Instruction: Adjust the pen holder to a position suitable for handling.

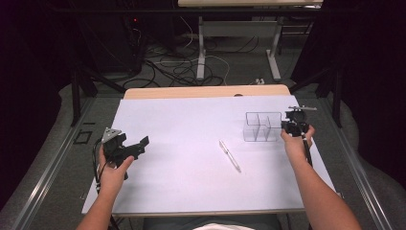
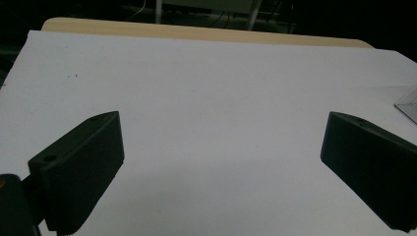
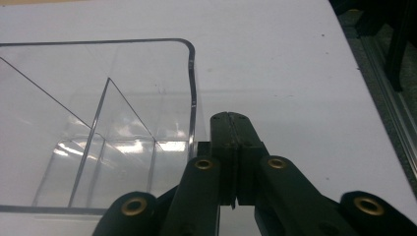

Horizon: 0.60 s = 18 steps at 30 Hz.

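Note:
A clear plastic organizer (image 1: 262, 127) with several compartments stands on the white sheet toward the right. My right gripper (image 1: 289, 125) sits just off its right wall. In the right gripper view the jaws (image 3: 229, 118) are shut flat against each other, with nothing between them, close beside the organizer's rounded corner (image 3: 189, 73). A white pen (image 1: 230, 155) lies flat near the middle of the sheet, left of and nearer than the organizer. My left gripper (image 1: 140, 147) is held at the sheet's left edge, pointing right. Its jaws (image 2: 221, 123) stand wide open over bare sheet.
The white sheet (image 1: 191, 124) covers a wooden table whose far edge (image 1: 206, 91) shows beyond it. A corner of the organizer (image 2: 408, 103) shows at the right of the left gripper view. Cables and table legs lie on the floor behind.

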Available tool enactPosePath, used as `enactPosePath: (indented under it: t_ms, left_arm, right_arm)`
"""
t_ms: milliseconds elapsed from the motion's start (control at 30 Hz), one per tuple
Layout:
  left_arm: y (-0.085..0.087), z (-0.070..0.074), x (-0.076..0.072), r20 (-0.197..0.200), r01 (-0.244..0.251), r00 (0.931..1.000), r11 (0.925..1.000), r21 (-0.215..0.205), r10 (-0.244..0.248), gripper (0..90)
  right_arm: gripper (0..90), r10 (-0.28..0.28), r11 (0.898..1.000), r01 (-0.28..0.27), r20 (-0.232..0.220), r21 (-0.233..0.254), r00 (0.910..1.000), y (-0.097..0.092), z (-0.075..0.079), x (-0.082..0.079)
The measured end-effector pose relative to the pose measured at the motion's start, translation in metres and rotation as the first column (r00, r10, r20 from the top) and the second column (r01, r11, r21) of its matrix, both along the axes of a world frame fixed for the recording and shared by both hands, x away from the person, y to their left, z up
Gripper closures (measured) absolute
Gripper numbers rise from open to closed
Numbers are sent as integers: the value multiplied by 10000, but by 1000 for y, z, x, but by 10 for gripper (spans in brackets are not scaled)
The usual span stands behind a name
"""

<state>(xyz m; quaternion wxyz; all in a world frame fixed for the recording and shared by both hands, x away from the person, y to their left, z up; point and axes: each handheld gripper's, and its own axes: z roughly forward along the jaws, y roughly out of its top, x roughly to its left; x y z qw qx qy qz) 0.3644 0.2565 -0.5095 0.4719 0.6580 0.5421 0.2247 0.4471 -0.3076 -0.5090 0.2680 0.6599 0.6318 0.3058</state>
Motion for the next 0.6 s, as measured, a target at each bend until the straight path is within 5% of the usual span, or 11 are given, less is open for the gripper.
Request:
enactPosePath:
  t_ms: [600]
  left_arm:
    - [1,0,0,34,44,10000,10000,51,-44,27]
  right_arm:
    - [900,863,9954,-867,130,405,9962,55,-3,5]
